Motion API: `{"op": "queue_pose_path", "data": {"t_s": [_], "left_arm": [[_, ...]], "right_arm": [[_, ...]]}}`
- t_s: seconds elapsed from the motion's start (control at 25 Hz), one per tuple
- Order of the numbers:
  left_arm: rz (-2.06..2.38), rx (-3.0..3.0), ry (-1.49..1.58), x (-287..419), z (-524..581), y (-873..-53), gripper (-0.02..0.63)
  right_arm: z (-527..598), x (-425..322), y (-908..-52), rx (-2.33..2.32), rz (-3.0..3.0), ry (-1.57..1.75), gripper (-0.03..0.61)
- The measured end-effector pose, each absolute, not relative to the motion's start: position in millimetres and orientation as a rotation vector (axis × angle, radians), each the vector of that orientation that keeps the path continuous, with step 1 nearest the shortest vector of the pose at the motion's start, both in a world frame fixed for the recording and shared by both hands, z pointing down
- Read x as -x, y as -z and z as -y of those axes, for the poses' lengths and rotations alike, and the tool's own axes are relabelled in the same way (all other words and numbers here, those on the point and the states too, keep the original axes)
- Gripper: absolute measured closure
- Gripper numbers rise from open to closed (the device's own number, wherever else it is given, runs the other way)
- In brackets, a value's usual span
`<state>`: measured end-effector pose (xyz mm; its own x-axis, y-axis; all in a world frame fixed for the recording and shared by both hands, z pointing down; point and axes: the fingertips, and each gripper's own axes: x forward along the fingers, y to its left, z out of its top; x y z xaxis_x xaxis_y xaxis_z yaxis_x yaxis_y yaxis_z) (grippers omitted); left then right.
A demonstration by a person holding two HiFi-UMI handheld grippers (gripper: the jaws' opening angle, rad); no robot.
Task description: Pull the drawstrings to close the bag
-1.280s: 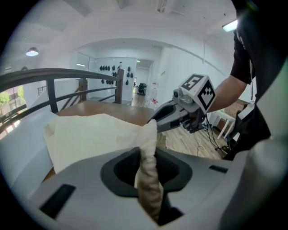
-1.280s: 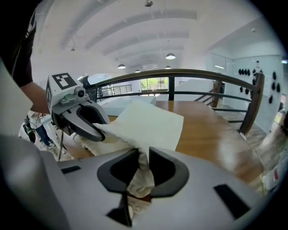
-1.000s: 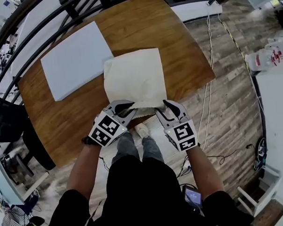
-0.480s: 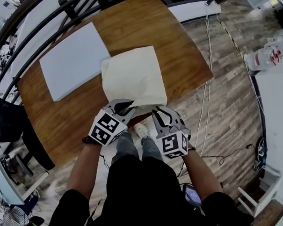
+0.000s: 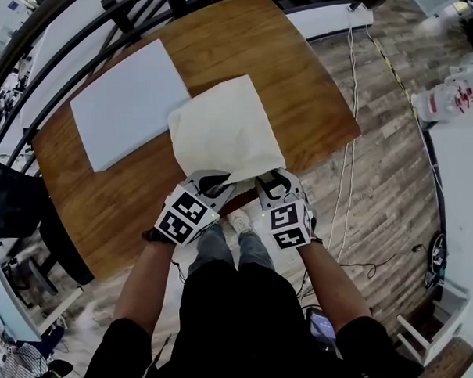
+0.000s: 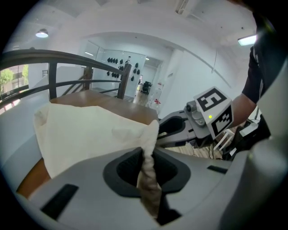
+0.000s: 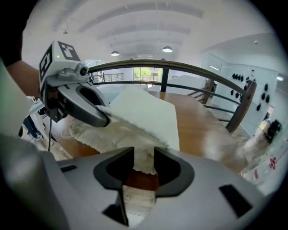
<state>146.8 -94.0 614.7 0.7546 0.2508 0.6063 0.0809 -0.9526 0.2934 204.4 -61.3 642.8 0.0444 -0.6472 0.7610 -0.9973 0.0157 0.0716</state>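
A cream cloth bag [image 5: 224, 130] lies on the wooden table [image 5: 294, 72], its gathered mouth at the near edge. My left gripper [image 5: 214, 183] is shut on a twisted drawstring end [image 6: 147, 177] at the mouth's left corner. The bag's body [image 6: 85, 132] spreads out beyond it. My right gripper [image 5: 274, 183] is at the mouth's right corner. Its jaws have just been opening and stand apart, with the frilled mouth edge [image 7: 143, 162] in the gap between them. The left gripper [image 7: 92, 112] also shows in the right gripper view, against the crumpled mouth.
A white flat board [image 5: 127, 103] lies on the table left of the bag. A dark metal railing [image 5: 57, 31] curves round the table's far side. Cables [image 5: 348, 140] run over the plank floor to the right. The person's legs are under the near edge.
The right gripper has moved left and in toward the bag's mouth. The bag has turned slightly, and its mouth is bunched narrower. The left gripper has kept its place.
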Motion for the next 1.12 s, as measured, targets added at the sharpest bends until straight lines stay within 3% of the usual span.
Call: {"op": "queue_pose_path", "data": {"t_s": [0.36,0.56,0.68,1.12], "left_arm": [[-0.336,-2.616,-1.025,-149,90,-627,0.566],[-0.335,-2.609,-1.045,-146,90,-629,0.566],[-0.303,-2.613,-1.053,-146,93,-631,0.566],[-0.141,-2.592,-1.04,-137,105,-640,0.572]], "right_arm": [[85,-210,-659,-1.7,1.613,-0.828,0.373],[85,-214,-668,-1.703,1.593,-1.003,0.425],[84,-214,-668,-1.668,1.617,-0.991,0.431],[69,-205,-664,-1.581,1.806,-0.899,0.544]]}}
